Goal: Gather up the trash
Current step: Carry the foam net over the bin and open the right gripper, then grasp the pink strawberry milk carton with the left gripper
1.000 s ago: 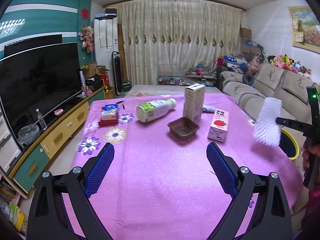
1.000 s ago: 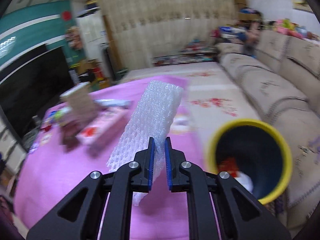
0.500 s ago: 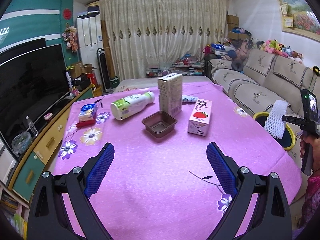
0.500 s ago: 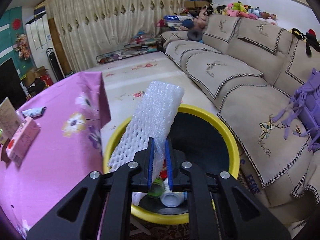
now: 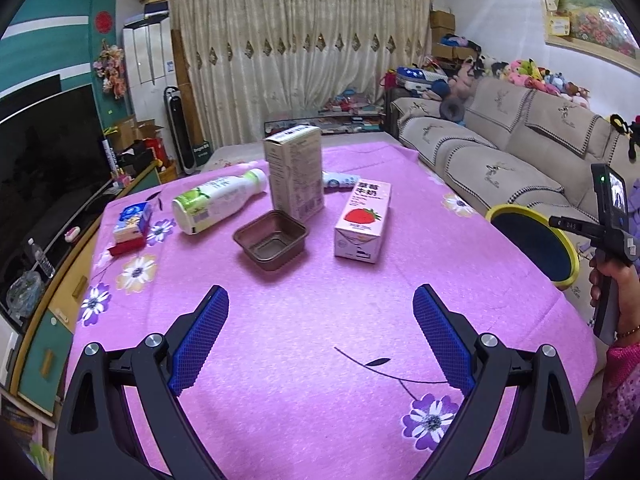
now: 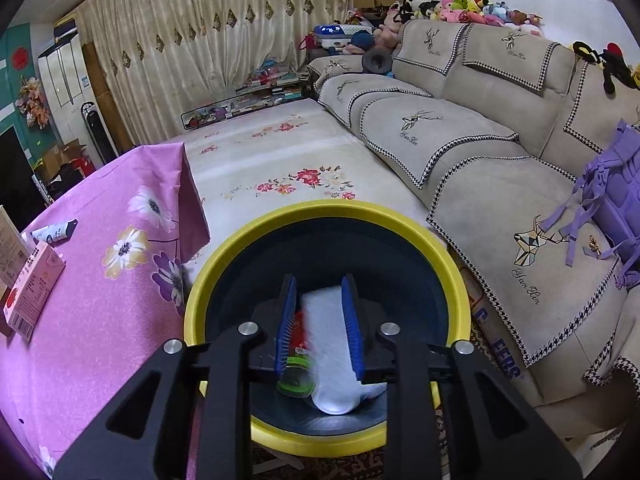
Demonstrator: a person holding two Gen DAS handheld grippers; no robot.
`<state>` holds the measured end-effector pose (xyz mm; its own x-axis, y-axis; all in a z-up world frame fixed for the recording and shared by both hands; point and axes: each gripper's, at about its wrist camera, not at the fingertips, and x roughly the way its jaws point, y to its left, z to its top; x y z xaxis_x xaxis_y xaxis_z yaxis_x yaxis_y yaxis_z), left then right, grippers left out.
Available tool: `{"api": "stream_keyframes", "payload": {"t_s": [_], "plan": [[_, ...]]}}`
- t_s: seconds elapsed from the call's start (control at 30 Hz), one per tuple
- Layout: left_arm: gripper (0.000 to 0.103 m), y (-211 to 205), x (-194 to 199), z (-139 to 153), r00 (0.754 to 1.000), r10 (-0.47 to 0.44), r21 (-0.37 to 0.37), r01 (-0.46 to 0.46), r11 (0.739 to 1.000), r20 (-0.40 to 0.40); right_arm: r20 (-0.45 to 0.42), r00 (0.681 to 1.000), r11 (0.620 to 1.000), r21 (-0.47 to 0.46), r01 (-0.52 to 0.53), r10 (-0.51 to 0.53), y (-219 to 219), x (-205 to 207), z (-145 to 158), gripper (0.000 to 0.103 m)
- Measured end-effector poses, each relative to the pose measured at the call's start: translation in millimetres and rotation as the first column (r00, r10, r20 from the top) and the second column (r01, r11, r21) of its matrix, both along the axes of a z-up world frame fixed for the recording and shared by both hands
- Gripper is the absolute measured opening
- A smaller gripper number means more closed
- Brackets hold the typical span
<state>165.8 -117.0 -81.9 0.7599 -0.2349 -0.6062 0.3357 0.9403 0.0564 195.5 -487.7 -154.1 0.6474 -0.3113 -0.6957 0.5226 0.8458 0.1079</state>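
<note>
The right gripper (image 6: 319, 328) is being held over the yellow-rimmed bin (image 6: 448, 264), pointing down into it. Its fingers (image 6: 352, 328) are being opened, standing narrow, and a blurred white foam sleeve (image 6: 330, 344) is being seen between them, inside the bin's mouth; whether it is being touched by the pads cannot be told. The bin is standing on the floor just beside the pink tabletop (image 5: 300, 332). The left gripper (image 5: 320, 340) is being held above that tabletop with its fingers (image 5: 200, 332) spread wide and nothing between them. Beyond them, well apart from the bin, a brown tray (image 5: 271, 239), a strawberry milk carton (image 5: 362, 220), a tall box (image 5: 295, 172) and a lying bottle (image 5: 216, 202) are being left on the tabletop.
</note>
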Motion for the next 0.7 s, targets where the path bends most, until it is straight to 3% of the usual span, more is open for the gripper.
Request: {"api": "stream_keyframes", "payload": {"t_s": [0.13,0.3,0.5,0.7], "plan": [[0.092,-15.8,7.8,-4.1,0.999,-0.048,0.029,0.048,0.998,-0.003,0.014,1.0,1.0,0.008,-0.005,0.005,1.3,-2.0,2.7,0.024],[0.092,-33.6,28.3,-13.1,0.989,-0.134,0.011,0.135,0.991,-0.055,0.034,0.999,1.0,0.018,-0.018,0.018,3.1,-6.6,7.2,0.027],[0.092,-60.0,60.0,-21.2,0.979,-0.19,0.058,0.195,0.979,-0.07,0.045,0.999,0.999,0.035,-0.025,0.023,0.7,-9.4,8.2,0.028],[0.092,-77.4,106.0,-24.5,0.968,-0.226,0.016,0.229,0.973,-0.105,0.049,0.998,0.998,0.053,-0.029,0.026,-1.5,-8.5,6.2,0.028]]}}
